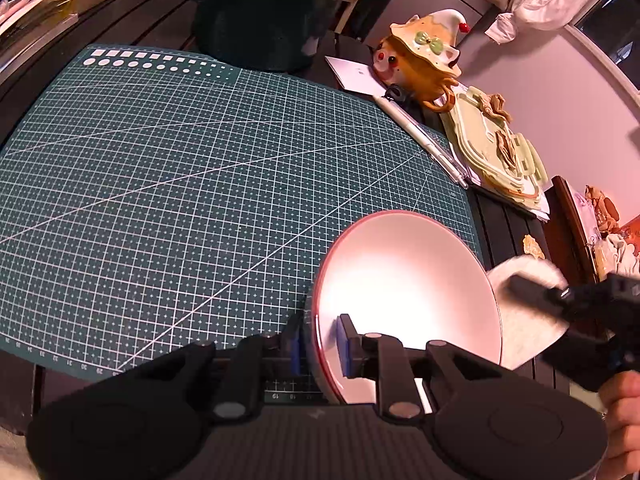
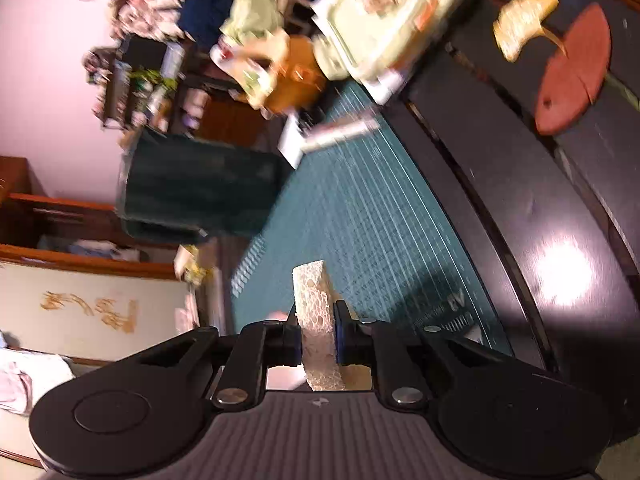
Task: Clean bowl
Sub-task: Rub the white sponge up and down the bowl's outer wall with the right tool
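Observation:
A white bowl [image 1: 404, 292] with a red rim stands tilted on its edge at the near right corner of the green cutting mat [image 1: 180, 184]. My left gripper [image 1: 320, 346] is shut on the bowl's rim, one blue pad inside and one outside. To the bowl's right, my right gripper [image 1: 560, 300] holds a pale round sponge [image 1: 524, 320] behind the bowl's rim. In the right wrist view the sponge [image 2: 316, 320] sits edge-on between the pads, and my right gripper [image 2: 318, 344] is shut on it. That view is blurred.
A dark green pot [image 1: 260, 20] stands at the mat's far edge. A doll figure [image 1: 420, 56], a white pen [image 1: 424, 140] and a pale green tray [image 1: 500, 148] lie along the mat's right side. A hand [image 1: 624, 420] shows at lower right. A red leaf-shaped dish [image 2: 572, 68] lies on the dark table [image 2: 520, 200].

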